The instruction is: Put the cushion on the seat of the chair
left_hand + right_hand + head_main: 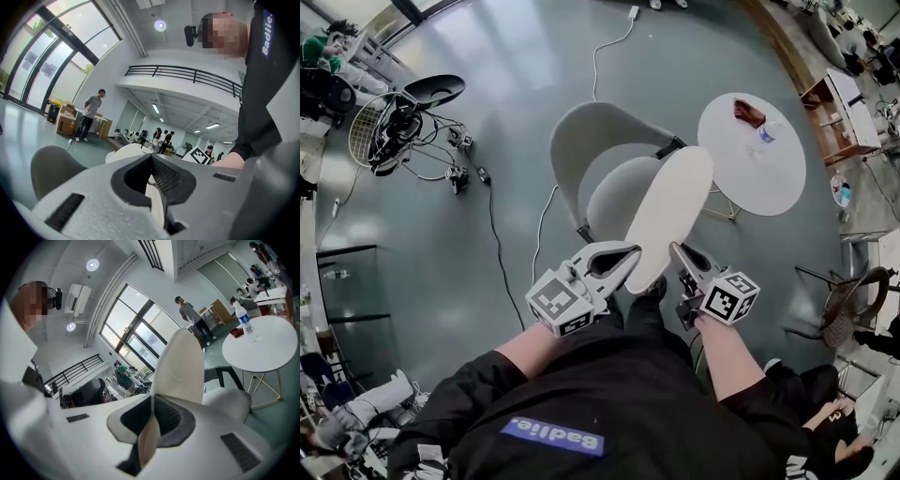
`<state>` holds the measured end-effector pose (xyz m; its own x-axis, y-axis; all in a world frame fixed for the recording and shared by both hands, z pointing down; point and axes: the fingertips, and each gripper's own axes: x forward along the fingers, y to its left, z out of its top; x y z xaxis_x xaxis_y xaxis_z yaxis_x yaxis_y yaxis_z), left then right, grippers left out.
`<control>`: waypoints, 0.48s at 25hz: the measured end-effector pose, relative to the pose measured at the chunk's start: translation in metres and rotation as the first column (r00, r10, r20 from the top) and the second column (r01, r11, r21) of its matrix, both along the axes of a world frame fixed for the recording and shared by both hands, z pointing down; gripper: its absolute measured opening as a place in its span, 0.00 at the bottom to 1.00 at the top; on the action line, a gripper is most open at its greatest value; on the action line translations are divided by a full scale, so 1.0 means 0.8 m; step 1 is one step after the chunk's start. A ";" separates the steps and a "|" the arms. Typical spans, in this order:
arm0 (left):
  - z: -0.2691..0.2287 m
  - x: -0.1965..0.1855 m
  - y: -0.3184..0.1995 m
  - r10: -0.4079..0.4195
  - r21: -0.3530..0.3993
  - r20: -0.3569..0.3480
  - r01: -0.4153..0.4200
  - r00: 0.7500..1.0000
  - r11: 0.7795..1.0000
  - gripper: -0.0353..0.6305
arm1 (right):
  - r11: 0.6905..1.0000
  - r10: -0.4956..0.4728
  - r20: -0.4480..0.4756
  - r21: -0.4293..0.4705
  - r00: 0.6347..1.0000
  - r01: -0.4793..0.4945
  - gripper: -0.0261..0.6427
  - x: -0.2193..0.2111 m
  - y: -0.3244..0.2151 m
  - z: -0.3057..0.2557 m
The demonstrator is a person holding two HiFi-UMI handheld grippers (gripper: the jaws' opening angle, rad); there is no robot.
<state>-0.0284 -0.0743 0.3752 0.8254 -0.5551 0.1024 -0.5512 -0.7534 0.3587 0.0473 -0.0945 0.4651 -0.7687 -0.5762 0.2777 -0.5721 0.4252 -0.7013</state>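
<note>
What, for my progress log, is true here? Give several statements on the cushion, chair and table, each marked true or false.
1. The left gripper and the right gripper are both shut on the cream oval cushion. True.
2. The cushion lies flat on the grey shell chair. False: it is held tilted in the air over the seat.
3. A clear plastic water bottle stands on the round white table. True.
4. The chair lies tipped over. False: it stands upright.

Head view looking steeply down from above chair (592, 131). Both gripper views looking forward along own jaws, very close. All three sharing cushion (675, 211).
</note>
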 end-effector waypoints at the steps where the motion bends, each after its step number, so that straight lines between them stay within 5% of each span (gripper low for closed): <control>1: 0.001 -0.001 -0.005 -0.010 -0.003 0.002 0.010 1.000 1.000 0.08 | 1.000 0.000 0.007 -0.006 1.000 0.000 0.10 -0.001 -0.008 0.005; 12: 0.018 -0.011 -0.066 -0.101 -0.015 0.027 0.102 0.994 0.995 0.08 | 0.996 -0.003 0.083 -0.091 0.997 0.010 0.10 -0.030 -0.093 0.070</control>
<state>-0.0375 -0.1273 0.3894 0.7617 -0.6341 0.1331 -0.6340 -0.6872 0.3546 0.0234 -0.1693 0.5214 -0.7948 -0.5464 0.2642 -0.5081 0.3609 -0.7821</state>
